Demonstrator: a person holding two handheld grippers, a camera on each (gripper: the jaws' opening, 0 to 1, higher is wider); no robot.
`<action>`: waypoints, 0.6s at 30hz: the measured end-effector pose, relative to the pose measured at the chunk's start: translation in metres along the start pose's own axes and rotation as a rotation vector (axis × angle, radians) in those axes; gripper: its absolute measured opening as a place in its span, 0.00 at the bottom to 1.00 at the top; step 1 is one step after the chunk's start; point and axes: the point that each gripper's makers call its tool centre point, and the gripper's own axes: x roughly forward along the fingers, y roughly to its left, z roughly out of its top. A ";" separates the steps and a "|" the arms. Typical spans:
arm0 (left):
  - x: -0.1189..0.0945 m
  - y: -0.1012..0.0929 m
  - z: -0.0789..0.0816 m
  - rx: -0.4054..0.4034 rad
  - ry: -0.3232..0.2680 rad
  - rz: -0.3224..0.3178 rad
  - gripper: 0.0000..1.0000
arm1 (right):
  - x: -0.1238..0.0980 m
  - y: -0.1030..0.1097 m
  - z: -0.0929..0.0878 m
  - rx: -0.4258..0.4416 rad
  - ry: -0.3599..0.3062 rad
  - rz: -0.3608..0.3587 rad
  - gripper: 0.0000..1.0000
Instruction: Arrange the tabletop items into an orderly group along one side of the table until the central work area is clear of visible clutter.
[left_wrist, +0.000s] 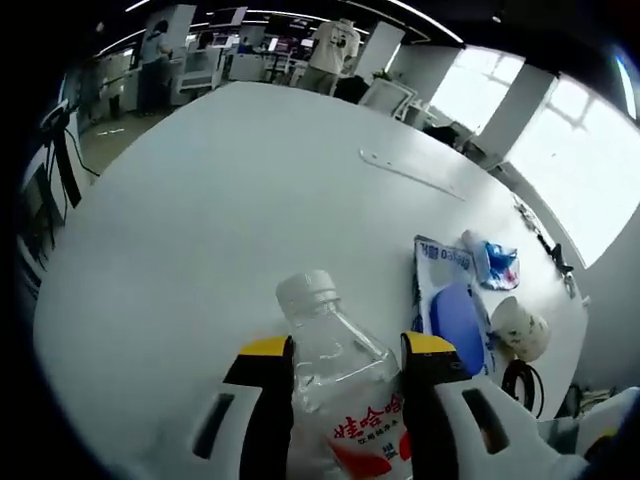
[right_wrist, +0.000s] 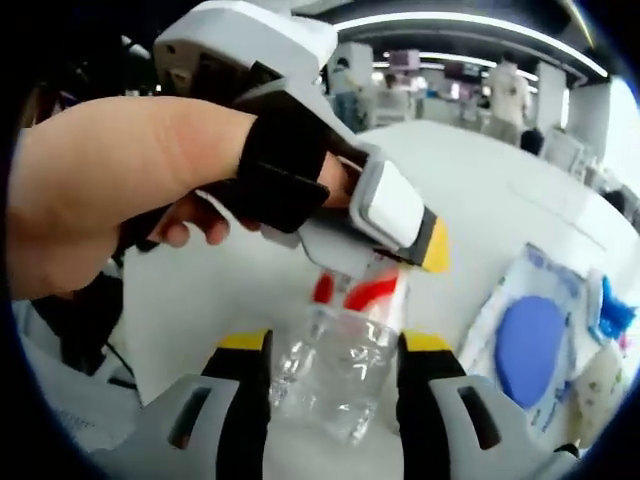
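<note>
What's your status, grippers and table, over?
Left gripper shut on water bottle. Right gripper around its base. Blue-lidded pack and cup already grouped right.

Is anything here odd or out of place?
Yes: both grippers have the same clear plastic bottle between their fingers, the left gripper near its neck and the right gripper at its other end. The bottle looks empty. Otherwise, the packets lie loosely grouped at the table edge.

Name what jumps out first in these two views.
A clear plastic water bottle with a red-printed label sits between both tongs: the left tongs clamp it near the shoulder, and the right tongs bracket its lower end. Along the white table's right edge lie a blue-and-white wipes pack and a crumpled blue wrapper.
</note>
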 end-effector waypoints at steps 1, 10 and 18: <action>-0.001 -0.001 0.002 0.006 -0.007 0.000 0.40 | -0.001 0.000 0.001 -0.006 -0.005 -0.002 0.46; -0.008 -0.014 0.028 0.118 -0.108 -0.005 0.40 | -0.004 -0.012 0.018 -0.008 -0.057 -0.023 0.43; -0.014 -0.025 0.048 0.173 -0.180 -0.025 0.39 | -0.006 -0.023 0.029 -0.008 -0.090 -0.046 0.42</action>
